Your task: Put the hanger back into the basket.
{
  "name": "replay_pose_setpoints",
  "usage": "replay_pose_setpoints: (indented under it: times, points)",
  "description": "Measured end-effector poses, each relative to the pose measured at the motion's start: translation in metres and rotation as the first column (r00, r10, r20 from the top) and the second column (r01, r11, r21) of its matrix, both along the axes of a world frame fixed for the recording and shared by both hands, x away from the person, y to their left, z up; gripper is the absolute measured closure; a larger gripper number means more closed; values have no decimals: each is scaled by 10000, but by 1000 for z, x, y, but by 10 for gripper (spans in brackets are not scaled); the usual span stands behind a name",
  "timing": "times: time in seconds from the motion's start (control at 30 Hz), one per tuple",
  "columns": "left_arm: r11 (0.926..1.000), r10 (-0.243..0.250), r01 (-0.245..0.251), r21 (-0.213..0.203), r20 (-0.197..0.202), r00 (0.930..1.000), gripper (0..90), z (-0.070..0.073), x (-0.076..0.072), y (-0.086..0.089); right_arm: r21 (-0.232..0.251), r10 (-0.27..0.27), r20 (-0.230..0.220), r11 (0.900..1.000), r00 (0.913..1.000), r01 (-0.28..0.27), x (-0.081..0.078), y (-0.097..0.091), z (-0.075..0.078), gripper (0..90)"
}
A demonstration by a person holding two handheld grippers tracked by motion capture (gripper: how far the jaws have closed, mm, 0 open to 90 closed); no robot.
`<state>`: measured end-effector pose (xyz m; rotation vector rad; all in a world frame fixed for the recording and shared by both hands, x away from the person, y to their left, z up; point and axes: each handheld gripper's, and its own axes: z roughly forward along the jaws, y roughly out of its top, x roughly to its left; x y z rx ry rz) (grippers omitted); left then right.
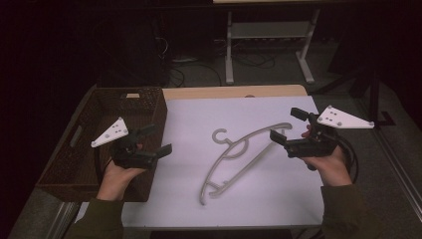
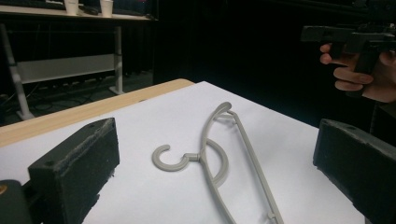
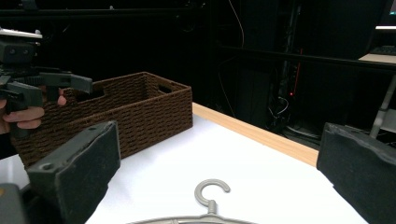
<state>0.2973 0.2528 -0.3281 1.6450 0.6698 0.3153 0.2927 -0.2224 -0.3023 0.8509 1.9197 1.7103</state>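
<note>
1. Leftmost, a brown woven basket (image 1: 99,144) sits at the left edge of the white tabletop (image 1: 278,194), one end hanging past it.
2. Over the basket's right wall, the left tongs (image 1: 156,139) hover in the person's left hand (image 1: 117,177), jaws spread wide with nothing between them, pointing toward the middle of the tabletop.
3. Centre, a grey clothes hanger (image 1: 239,157) lies flat on the tabletop, its hook toward the far edge and its long body running diagonally from near left to far right, well apart from the basket.
4. Rightmost, the right tongs (image 1: 287,125) float just beside the hanger's far right end, held in the right hand (image 1: 331,167), jaws likewise wide apart and empty, not touching it.
</note>
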Motion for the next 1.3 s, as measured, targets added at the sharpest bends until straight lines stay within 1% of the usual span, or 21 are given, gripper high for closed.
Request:
replay_pose_setpoints:
  times: [0.13, 0.23, 0.27, 0.3, 0.4, 0.47, 0.53, 0.63, 0.87, 0.9, 0.93, 0.97, 1.0, 1.03, 1.07, 1.1, 1.13, 1.17, 1.2, 1.27, 1.3]
  points:
    - [9998, -151, 152, 119, -88, 9998, 1, 0, -2, -5, -119, 10, -62, 9999, 10000, -11, 0, 1, -1, 0]
    - [9991, -333, 338, 256, -211, 9992, 1, 0, -3, -12, -347, -25, -171, 9994, 9998, 19, 1, 3, -4, 0]
    - [9980, -423, 437, 451, -316, 9986, 1, -1, -4, -17, -533, -50, -301, 9986, 9995, 34, 2, 4, -7, 0]
    - [9980, -423, 437, 451, -316, 9986, 1, -1, -4, -17, -533, -50, -301, 9986, 9995, 34, 2, 4, -7, 0]
    - [9958, -540, 575, 710, -497, 9973, 1, -5, -4, -25, -867, -294, -574, 9959, 9979, 244, 5, 5, -13, 0]
    - [9946, -609, 656, 805, -593, 9964, 1, -8, -4, -32, -1069, -423, -857, 9937, 9954, 330, 8, 5, -17, 0]
    - [9922, -672, 735, 1006, -646, 9956, 1, -11, -5, -38, -1267, -446, -1109, 9915, 9928, 304, 10, 6, -20, 36]
    - [9883, -783, 868, 1256, -714, 9944, 1, -15, -7, -46, -1514, -539, -1264, 9879, 9905, 344, 13, 7, -24, 59]
    - [9825, -1009, 1160, 1457, -1074, 9891, 0, -29, -7, -60, -2081, -531, -1888, 9780, 9806, 129, 23, 14, -35, 167]
    - [9819, -1022, 1183, 1480, -1122, 9884, 0, -31, -6, -61, -2238, -558, -1936, 9746, 9795, 113, 26, 15, -37, 194]
    - [9801, -1040, 1224, 1562, -1210, 9872, 1, -35, -6, -64, -2548, -647, -2064, 9669, 9763, 102, 31, 17, -42, 281]
    - [9801, -1040, 1224, 1562, -1210, 9872, 1, -35, -6, -64, -2548, -647, -2064, 9669, 9763, 102, 31, 17, -42, 281]
    - [9798, -1040, 1228, 1581, -1218, 9871, 1, -38, -6, -65, -2667, -749, -2160, 9637, 9735, 149, 33, 18, -44, 324]
    - [9790, -1040, 1233, 1623, -1225, 9870, 1, -40, -5, -66, -2831, -846, -2245, 9589, 9708, 181, 37, 19, -47, 376]
    - [9792, -1031, 1227, 1618, -1244, 9869, 1, -42, -5, -67, -3080, -1052, -2393, 9510, 9652, 273, 44, 20, -53, 462]
    - [9793, -1035, 1233, 1606, -1266, 9865, 1, -44, -5, -68, -3080, -1052, -2393, 9510, 9652, 273, 44, 20, -53, 462]
    - [9787, -1057, 1257, 1625, -1265, 9863, 1, -46, -5, -68, -3248, -1182, -2666, 9454, 9565, 263, 54, 21, -59, 571]
    - [9793, -1027, 1234, 1605, -1315, 9860, 1, -47, -5, -69, -3248, -1182, -2666, 9454, 9565, 263, 54, 21, -59, 571]
    - [9787, -1027, 1243, 1635, -1347, 9856, 1, -49, -5, -70, -3275, -1200, -2817, 9446, 9520, 222, 59, 21, -62, 620]
    - [9770, -1052, 1285, 1704, -1393, 9846, 1, -52, -4, -70, -3472, -1469, -3036, 9372, 9414, 343, 71, 21, -68, 717]
    - [9773, -1063, 1298, 1675, -1423, 9841, 1, -53, -4, -71, -3655, -1575, -3145, 9302, 9361, 337, 77, 21, -72, 760]
